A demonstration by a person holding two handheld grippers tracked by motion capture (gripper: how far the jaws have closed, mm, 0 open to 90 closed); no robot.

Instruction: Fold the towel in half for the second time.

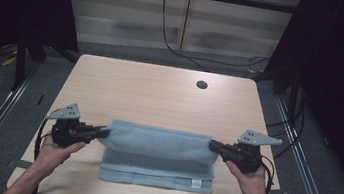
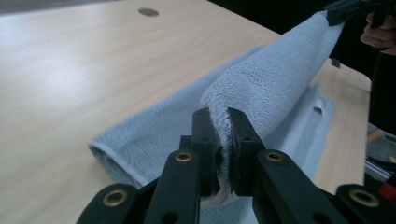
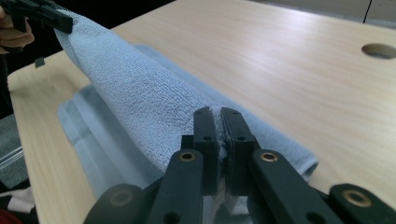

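2 grippers hold 1 light blue towel [image 1: 157, 155] over a pale wooden table [image 1: 160, 90], which is the largest thing in the high view and has a round cable hole [image 1: 202, 85] near its 1 o'clock corner. The towel lies toward the 6 o'clock edge of the table, its lower layer flat on the wood with a small white label [image 1: 196, 183] at about 5 o'clock. Its upper fold is lifted off the surface and stretched between the 2 tools as a raised ridge running from 9 o'clock to 3 o'clock. The left gripper [image 1: 103, 131], at the towel's 9 o'clock end, is clenched on that corner; in the left gripper view the terry edge is pinched between its black jaws. The right gripper [image 1: 214, 146], at the 3 o'clock end, is likewise clamped on the opposite corner, with cloth squeezed between its jaws in the right gripper view. Each tool carries a grey 3-cornered plate on top.
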